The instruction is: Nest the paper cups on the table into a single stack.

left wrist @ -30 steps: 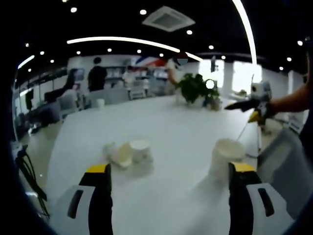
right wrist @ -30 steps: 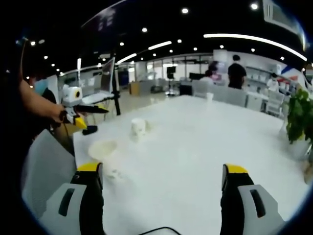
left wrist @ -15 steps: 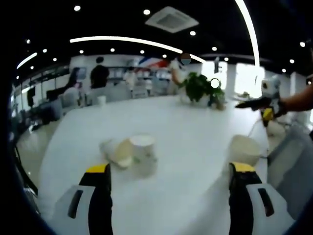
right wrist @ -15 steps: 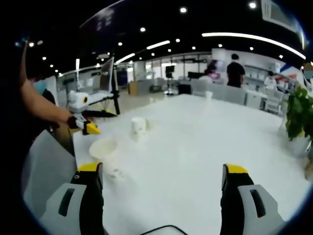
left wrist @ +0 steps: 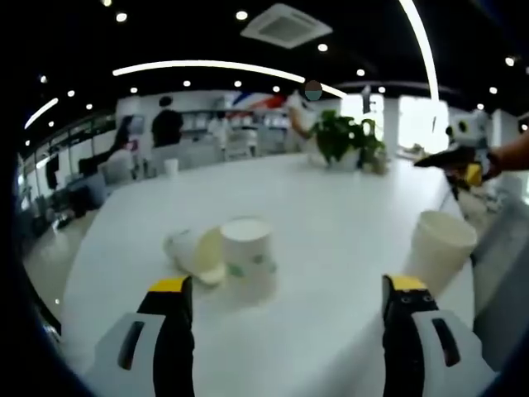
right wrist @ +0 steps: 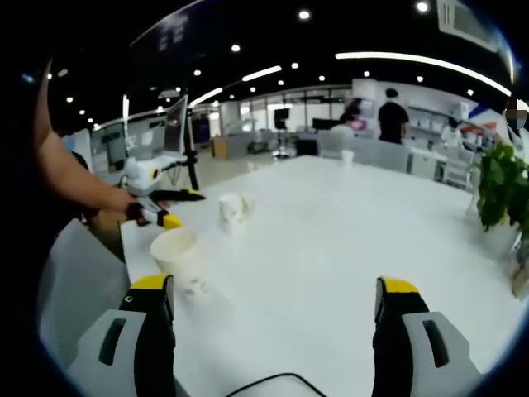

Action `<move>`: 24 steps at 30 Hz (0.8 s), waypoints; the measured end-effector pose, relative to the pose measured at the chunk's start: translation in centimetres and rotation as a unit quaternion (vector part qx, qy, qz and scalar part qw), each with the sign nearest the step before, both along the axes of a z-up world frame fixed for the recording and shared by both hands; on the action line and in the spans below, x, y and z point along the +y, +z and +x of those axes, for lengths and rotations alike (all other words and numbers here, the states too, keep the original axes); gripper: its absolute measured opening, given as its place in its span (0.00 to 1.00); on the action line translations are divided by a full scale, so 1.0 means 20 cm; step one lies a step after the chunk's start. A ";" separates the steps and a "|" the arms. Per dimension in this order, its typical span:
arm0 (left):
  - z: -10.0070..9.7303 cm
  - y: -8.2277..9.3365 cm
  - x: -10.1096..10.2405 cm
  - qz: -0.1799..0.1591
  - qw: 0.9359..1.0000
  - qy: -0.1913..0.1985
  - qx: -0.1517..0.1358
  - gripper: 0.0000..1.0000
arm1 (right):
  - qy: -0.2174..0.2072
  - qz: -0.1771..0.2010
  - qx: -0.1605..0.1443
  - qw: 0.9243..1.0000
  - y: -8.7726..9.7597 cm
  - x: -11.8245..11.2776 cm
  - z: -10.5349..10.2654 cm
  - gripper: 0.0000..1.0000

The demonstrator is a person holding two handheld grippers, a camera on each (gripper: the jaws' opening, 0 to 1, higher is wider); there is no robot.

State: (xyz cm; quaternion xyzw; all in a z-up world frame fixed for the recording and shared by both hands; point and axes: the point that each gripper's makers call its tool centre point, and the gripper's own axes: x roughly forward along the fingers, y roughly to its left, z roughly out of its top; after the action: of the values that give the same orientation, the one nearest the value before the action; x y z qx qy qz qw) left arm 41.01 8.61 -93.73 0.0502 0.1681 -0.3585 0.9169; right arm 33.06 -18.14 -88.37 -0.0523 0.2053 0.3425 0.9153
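I am holding my left gripper (left wrist: 281, 310) wide open over the white table (left wrist: 331, 207), its jaws gripping nothing. Just ahead of it an upright paper cup (left wrist: 248, 269) is standing, with a second cup lying on its side (left wrist: 194, 255) touching it on the left in the left gripper view. A third, upright cup (left wrist: 438, 248) is sitting near the table edge to the right, well apart from that pair. My right gripper (right wrist: 273, 322) is also spread wide and is carrying nothing; in the right gripper view the lone cup is sitting just beyond its left jaw, and the pair is showing farther back. A potted plant (left wrist: 347, 141) is standing at the far side, and people are standing beyond the table
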 end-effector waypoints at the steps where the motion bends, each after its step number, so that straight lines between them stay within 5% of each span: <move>1: 0.01 0.00 0.00 0.000 1.000 0.001 0.000 0.92 | 0.001 -0.002 0.001 1.000 0.00 0.00 0.00 1.00; 24: 0.21 -0.07 -0.07 0.017 1.000 -0.015 0.016 0.70 | 0.017 -0.013 0.012 1.000 -0.04 0.04 -0.04 1.00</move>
State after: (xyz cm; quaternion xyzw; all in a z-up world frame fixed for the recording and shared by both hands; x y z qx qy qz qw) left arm 45.20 7.29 -95.23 0.0628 0.1884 -0.3699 0.9076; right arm 32.24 -17.25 -89.14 -0.0633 0.2200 0.3561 0.9060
